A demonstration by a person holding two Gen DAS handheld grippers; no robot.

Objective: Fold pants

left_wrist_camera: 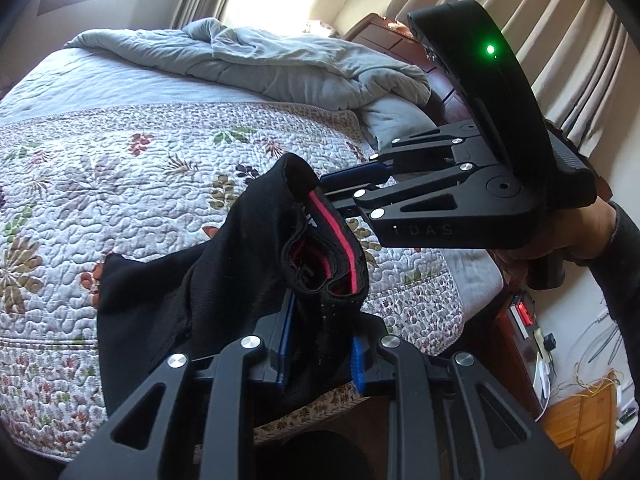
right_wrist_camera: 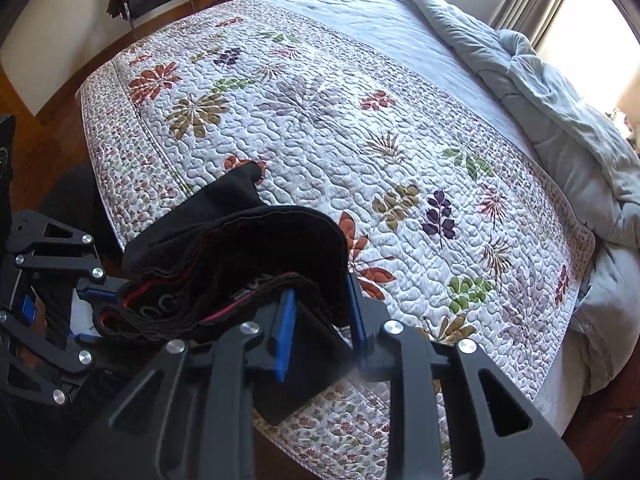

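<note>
A: At the near edge of the bed [right_wrist_camera: 400, 128], toward six o'clock, I held the black pants [left_wrist_camera: 224, 264] by the waistband. The left gripper [left_wrist_camera: 320, 356] was clamped on the band, and the right gripper [right_wrist_camera: 320, 316] was also pinching it; one leg already lay on the quilt at nine o'clock.

B: And how did you think to do it well?

A: I judged both hands should come down together, keeping the band stretched, so the cloth spreads flat and not bunched.
</note>
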